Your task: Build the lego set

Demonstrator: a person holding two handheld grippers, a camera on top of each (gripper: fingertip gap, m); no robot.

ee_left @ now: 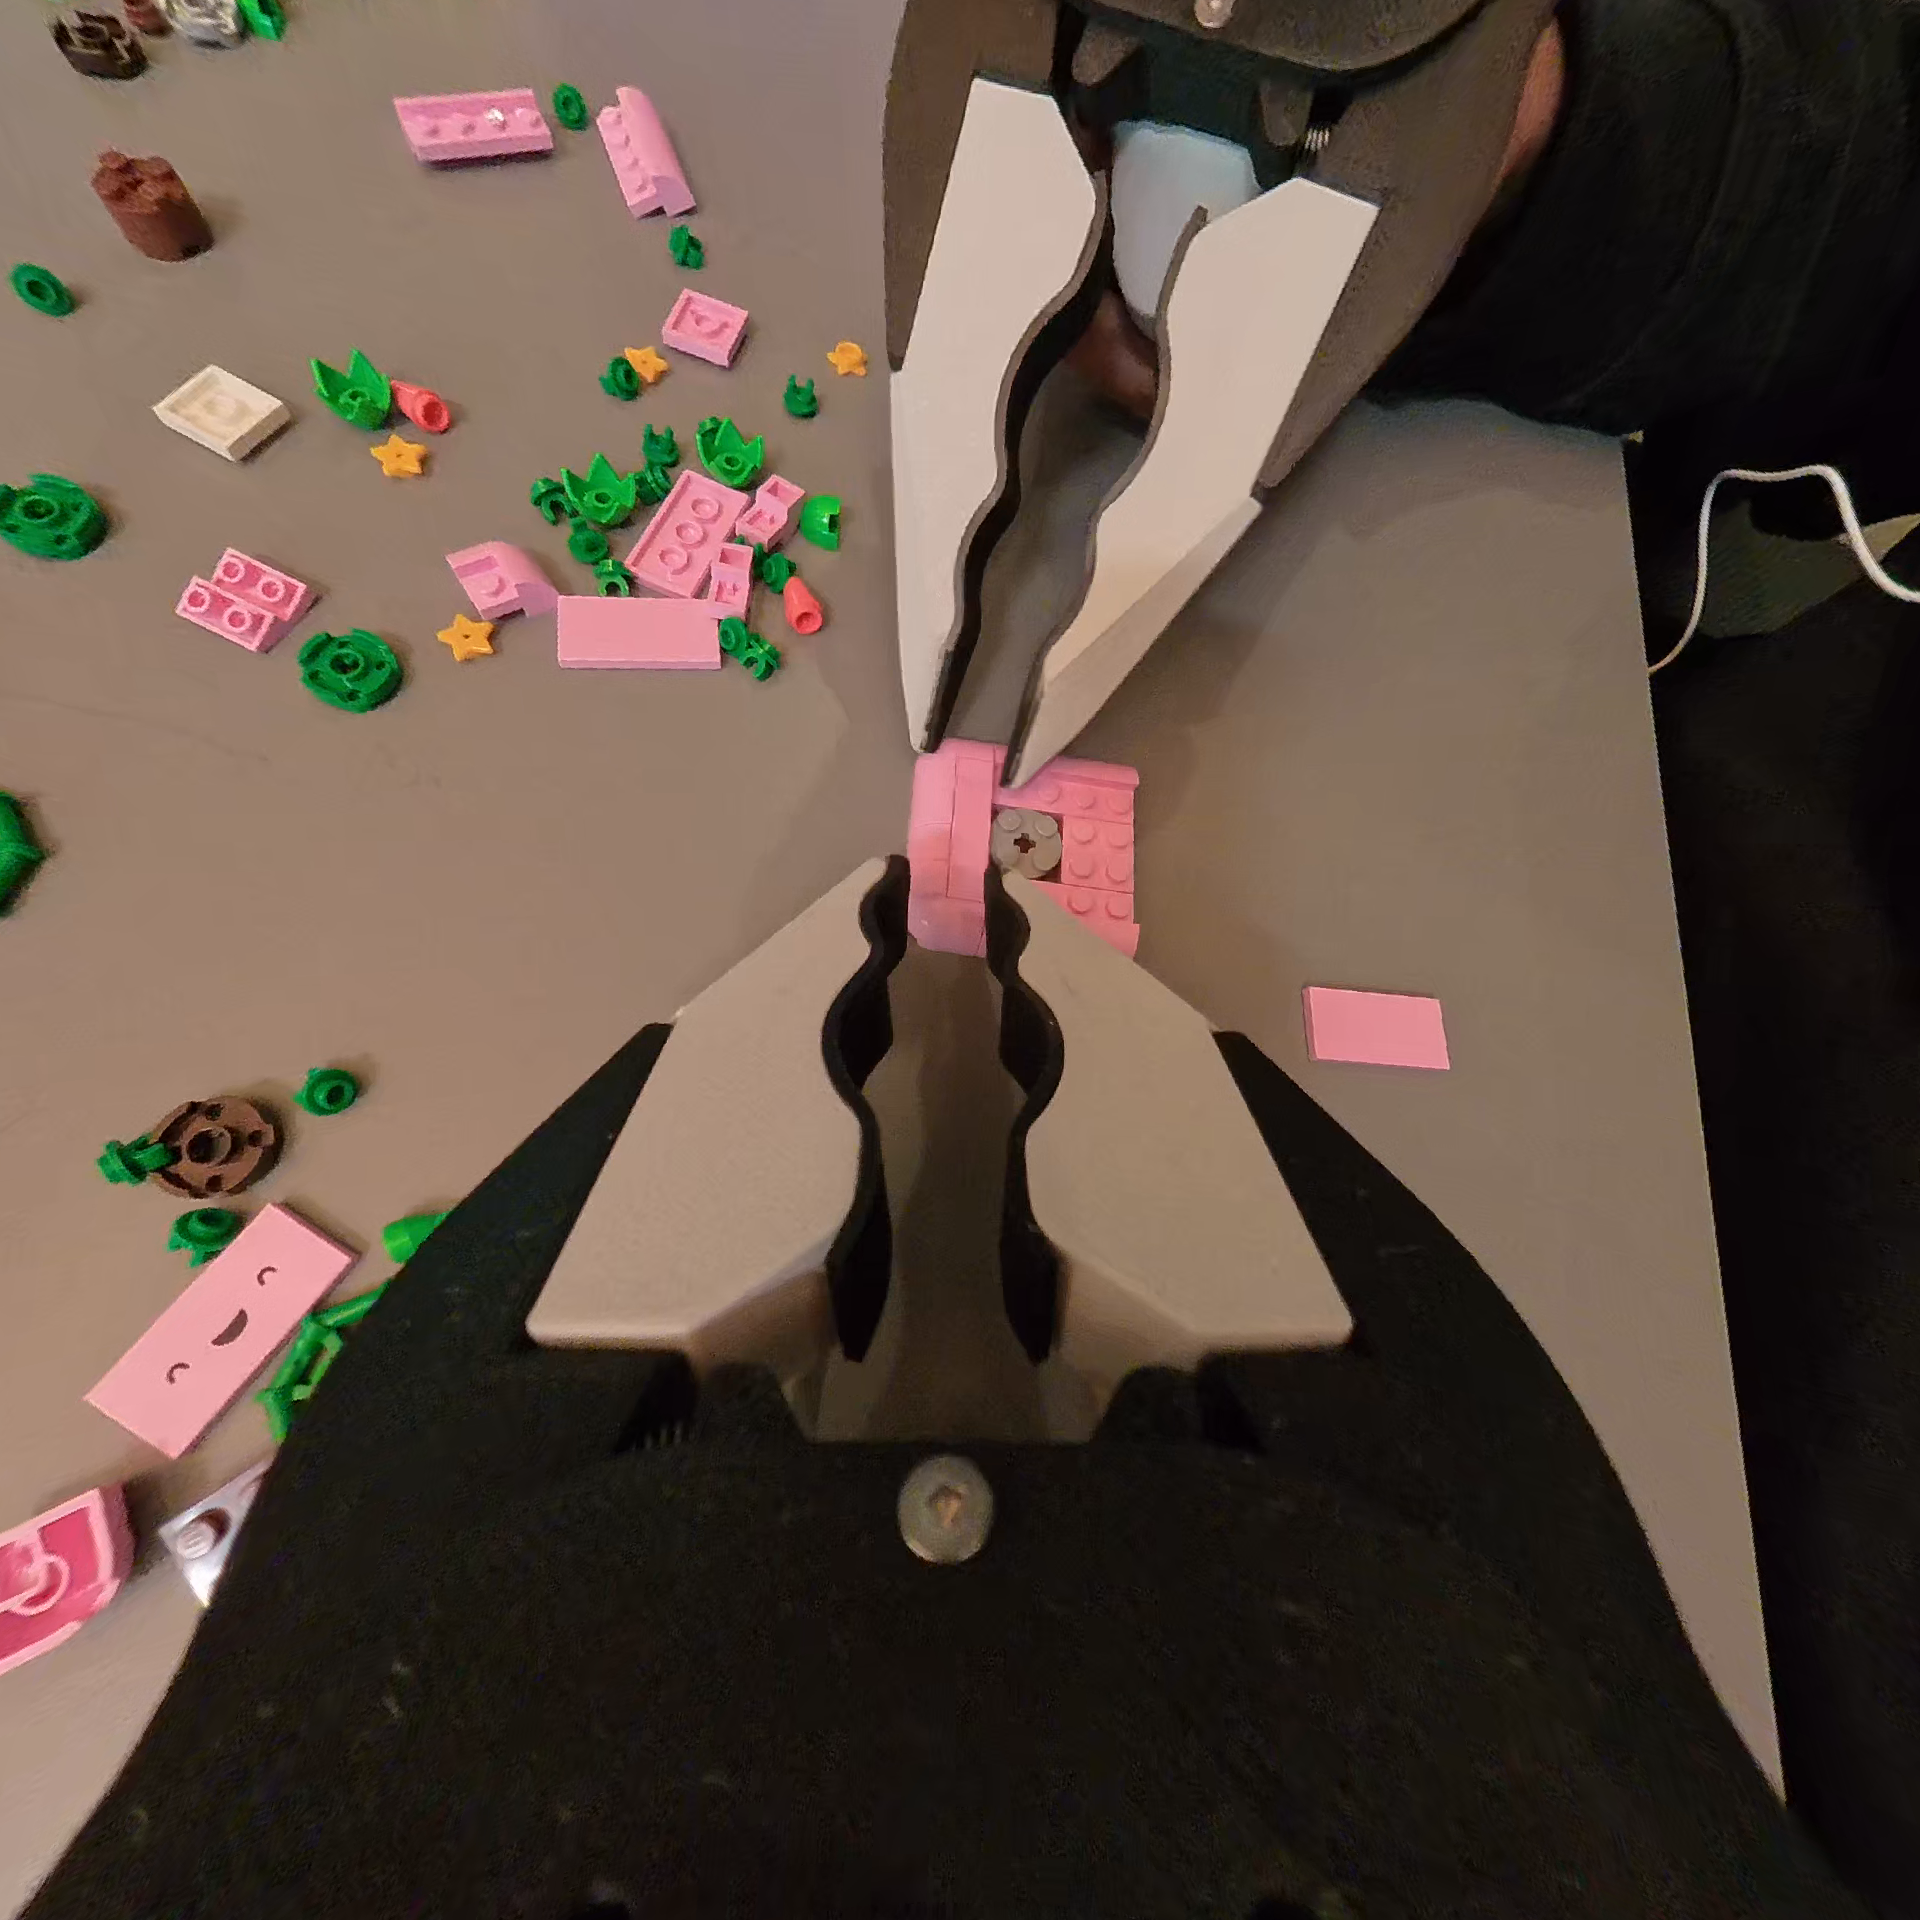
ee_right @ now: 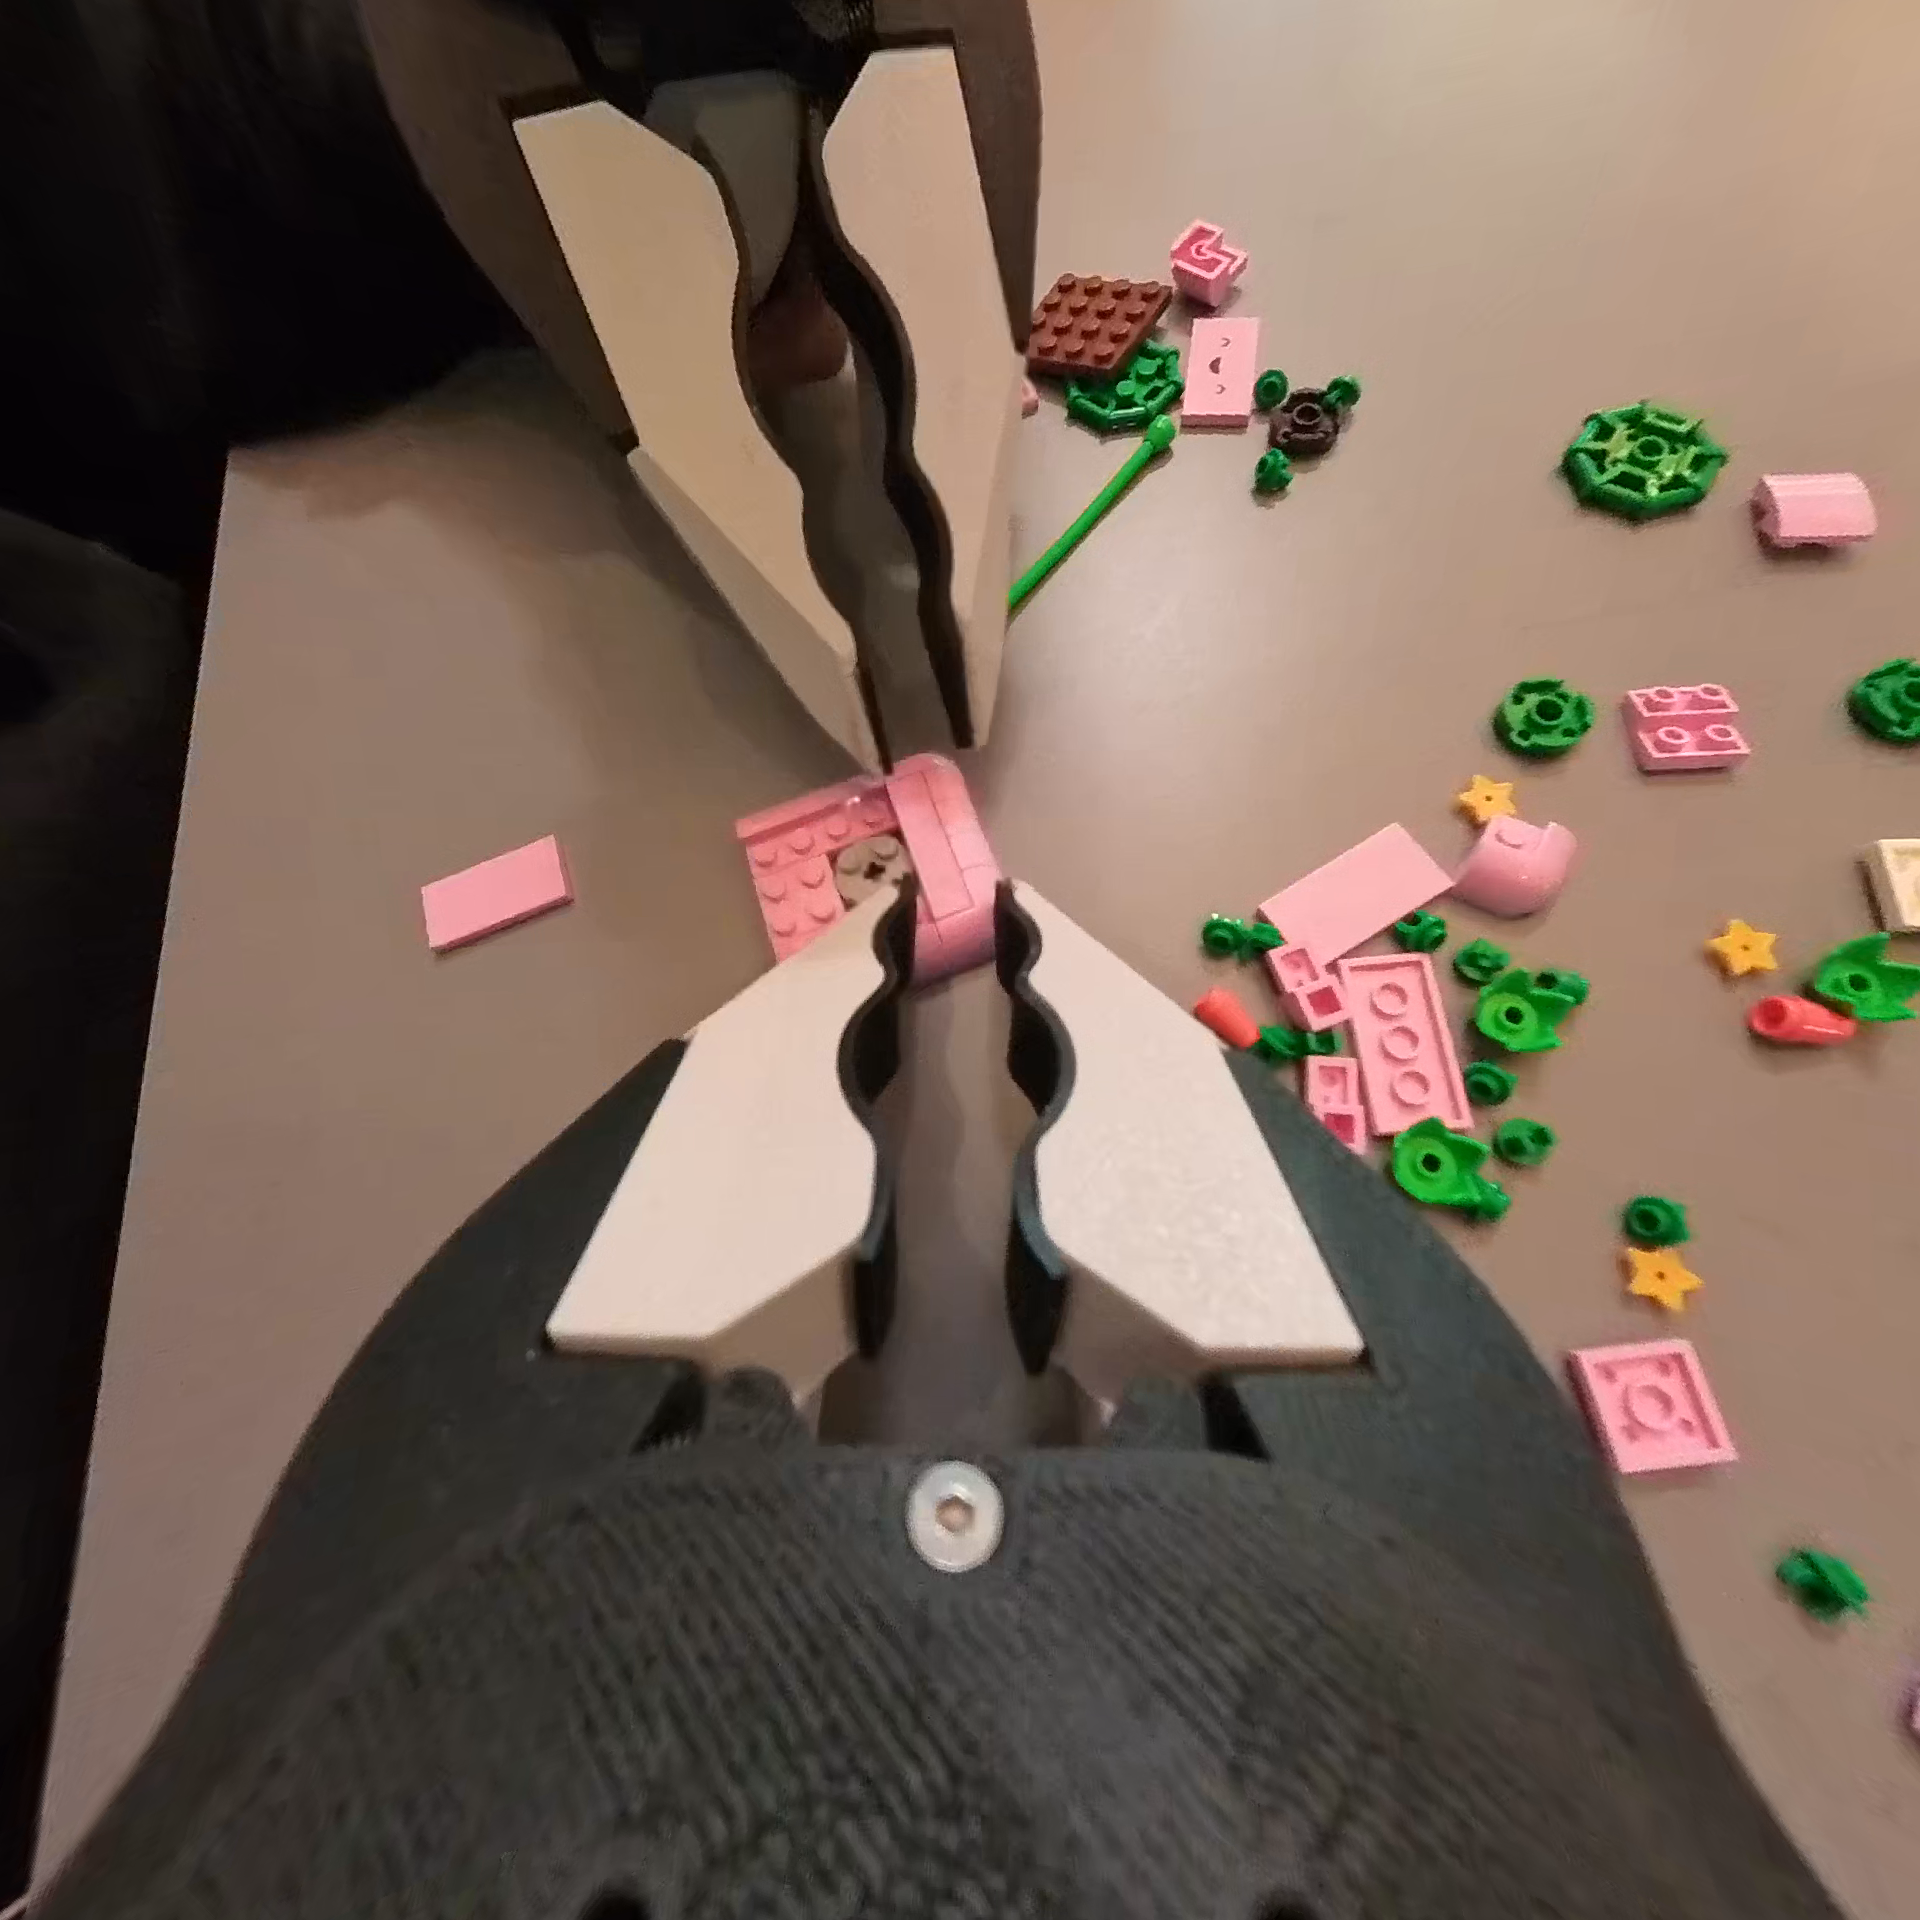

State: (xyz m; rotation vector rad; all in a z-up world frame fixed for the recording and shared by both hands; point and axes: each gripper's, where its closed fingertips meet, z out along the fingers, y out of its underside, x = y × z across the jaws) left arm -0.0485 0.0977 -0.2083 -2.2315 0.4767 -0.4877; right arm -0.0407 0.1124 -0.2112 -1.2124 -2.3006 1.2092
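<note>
With the left gripper [ee_left: 940, 883] and the right gripper [ee_right: 951, 899] both clamped on the raised wall of the pink block build [ee_left: 1023, 847] near the table edge [ee_left: 1636, 623], uneven squeezing could snap it off its base.

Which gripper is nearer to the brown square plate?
Left. The left gripper reaches past the brown plate, which lies just beside its fingers. The right gripper comes from the opposite side of the pink build, farther away.
</note>
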